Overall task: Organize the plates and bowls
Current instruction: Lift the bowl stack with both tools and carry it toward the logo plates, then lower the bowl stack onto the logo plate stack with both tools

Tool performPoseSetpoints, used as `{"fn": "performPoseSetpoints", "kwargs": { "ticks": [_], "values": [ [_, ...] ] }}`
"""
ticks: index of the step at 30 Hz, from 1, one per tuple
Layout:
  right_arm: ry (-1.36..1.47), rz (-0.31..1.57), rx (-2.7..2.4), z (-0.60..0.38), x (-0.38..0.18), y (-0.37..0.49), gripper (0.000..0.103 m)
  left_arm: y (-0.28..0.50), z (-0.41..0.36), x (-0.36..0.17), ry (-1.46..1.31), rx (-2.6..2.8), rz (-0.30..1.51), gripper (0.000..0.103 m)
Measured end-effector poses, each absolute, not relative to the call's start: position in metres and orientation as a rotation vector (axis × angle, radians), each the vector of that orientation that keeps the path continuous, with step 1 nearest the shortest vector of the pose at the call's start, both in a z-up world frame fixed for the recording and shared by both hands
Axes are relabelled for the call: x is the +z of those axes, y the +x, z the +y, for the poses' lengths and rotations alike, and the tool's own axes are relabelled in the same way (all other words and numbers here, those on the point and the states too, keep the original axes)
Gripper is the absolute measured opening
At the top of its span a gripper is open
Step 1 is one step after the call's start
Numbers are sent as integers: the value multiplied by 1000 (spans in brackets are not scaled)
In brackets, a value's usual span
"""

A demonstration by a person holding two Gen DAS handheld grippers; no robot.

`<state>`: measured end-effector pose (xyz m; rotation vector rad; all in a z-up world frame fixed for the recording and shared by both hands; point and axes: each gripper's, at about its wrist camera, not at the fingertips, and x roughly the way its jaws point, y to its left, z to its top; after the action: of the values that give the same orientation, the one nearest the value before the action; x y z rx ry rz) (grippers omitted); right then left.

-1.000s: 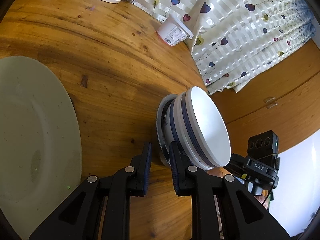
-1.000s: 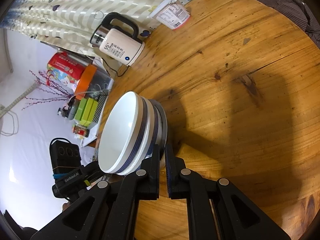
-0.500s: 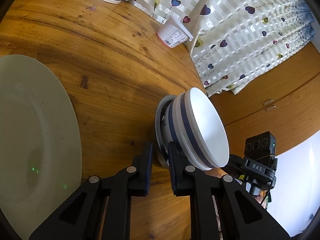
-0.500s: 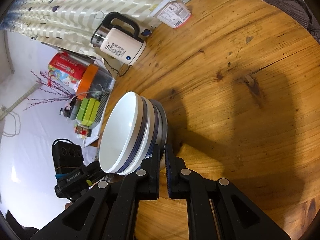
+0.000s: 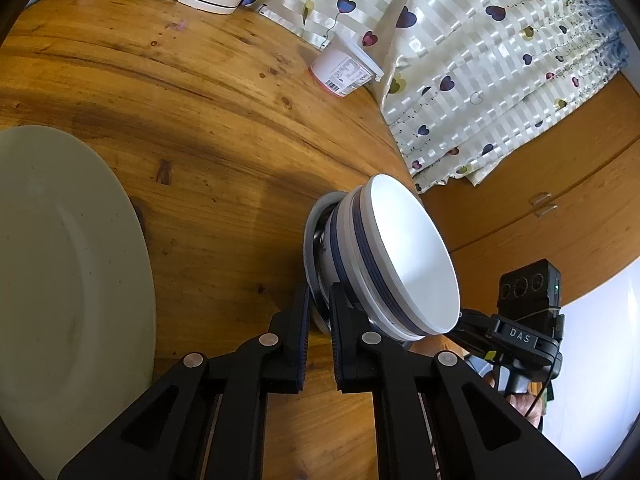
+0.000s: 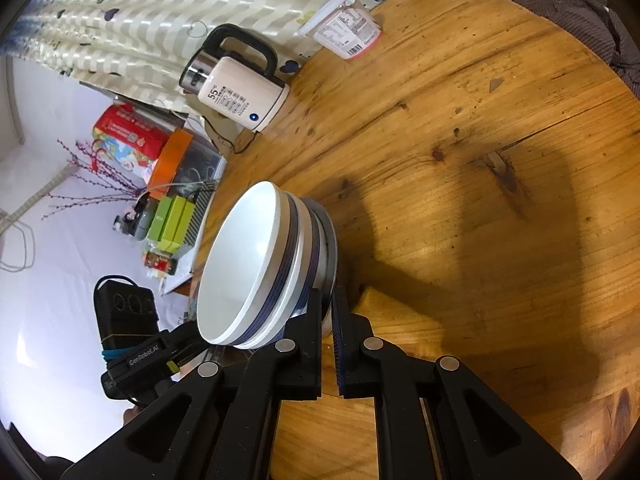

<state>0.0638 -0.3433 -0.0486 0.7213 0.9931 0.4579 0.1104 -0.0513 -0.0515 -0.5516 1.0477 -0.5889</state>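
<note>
Plate (image 5: 68, 280) only in left view

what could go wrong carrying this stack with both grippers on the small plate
1. The bowls only rest on the small plate; each gripper, left and right, pinches just its thin rim, so uneven lifting could tip the bowls off.
2. The stack sits near the table edge, so anything that slips may fall to the floor.
3. Swinging left could knock the big plate.

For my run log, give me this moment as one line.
left gripper: shut on small saucer rim | right gripper: shut on small saucer opposite rim | saucer carries stacked blue-banded white bowls | large white plate: on round wooden table
</note>
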Motion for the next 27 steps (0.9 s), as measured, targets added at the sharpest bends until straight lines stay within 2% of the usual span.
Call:
{"fn": "performPoseSetpoints", "kwargs": {
  "ticks": [27],
  "values": [
    [698, 973, 465, -342, -37, 61, 7, 109, -53, -42, -521, -582, 1017, 8]
  ]
}}
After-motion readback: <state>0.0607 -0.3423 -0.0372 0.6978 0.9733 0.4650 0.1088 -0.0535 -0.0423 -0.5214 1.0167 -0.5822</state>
